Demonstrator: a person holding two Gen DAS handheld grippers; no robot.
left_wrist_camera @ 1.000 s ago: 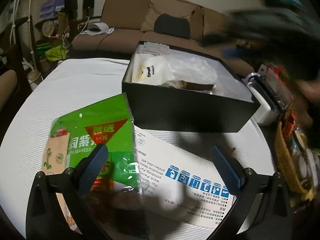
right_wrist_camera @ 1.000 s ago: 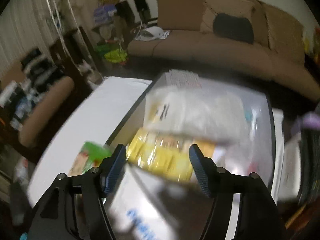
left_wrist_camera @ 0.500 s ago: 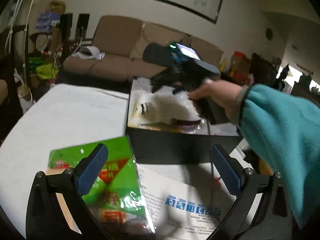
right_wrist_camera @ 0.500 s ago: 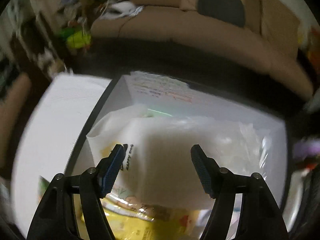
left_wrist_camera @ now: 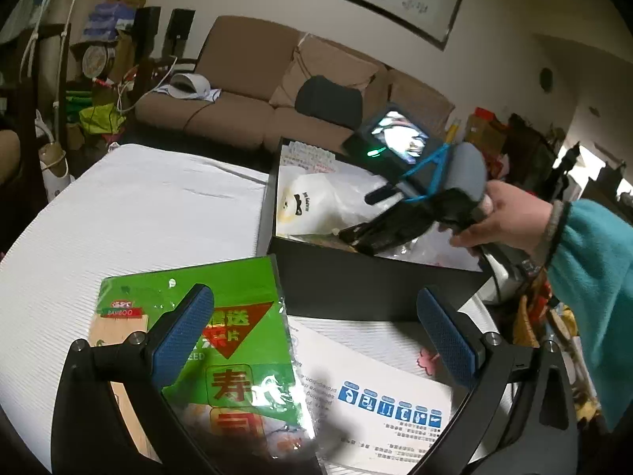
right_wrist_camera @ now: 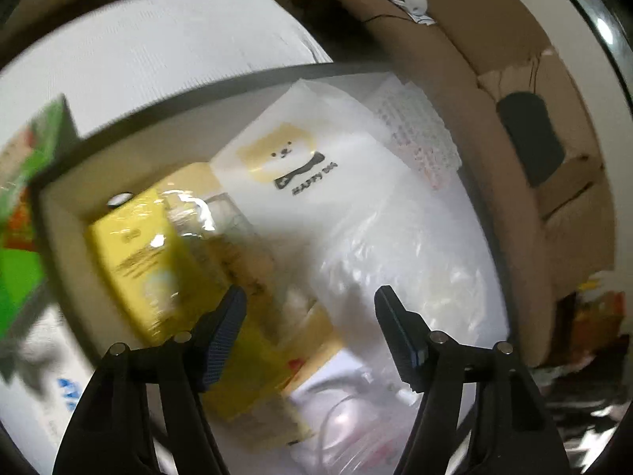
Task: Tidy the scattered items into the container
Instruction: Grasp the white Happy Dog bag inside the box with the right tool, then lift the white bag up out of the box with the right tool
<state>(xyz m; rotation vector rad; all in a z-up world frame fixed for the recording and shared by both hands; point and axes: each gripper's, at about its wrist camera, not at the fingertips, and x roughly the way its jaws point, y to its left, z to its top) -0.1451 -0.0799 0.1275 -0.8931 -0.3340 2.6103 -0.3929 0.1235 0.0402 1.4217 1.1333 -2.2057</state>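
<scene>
The black box [left_wrist_camera: 356, 289] stands on the white table [left_wrist_camera: 138, 213] and holds a white dog-print bag [right_wrist_camera: 316, 166], a yellow packet [right_wrist_camera: 146, 261] and clear plastic bags. A green seaweed packet [left_wrist_camera: 237, 340] and a white printed sheet [left_wrist_camera: 379, 399] lie on the table in front of the box. My left gripper [left_wrist_camera: 316, 336] is open and empty above the packet and sheet. My right gripper [right_wrist_camera: 312, 332] is open and empty, low over the box contents; it also shows in the left wrist view [left_wrist_camera: 356, 237], held by a hand in a teal sleeve.
A brown sofa [left_wrist_camera: 253, 91] stands behind the table. Cluttered shelves and bags [left_wrist_camera: 95, 91] are at the far left. A wicker basket with small items [left_wrist_camera: 546, 324] sits at the table's right edge.
My right gripper has tilted and dropped lower into the box; the yellow packet now lies inside at its left. My left gripper has lifted and pitched up a little.
</scene>
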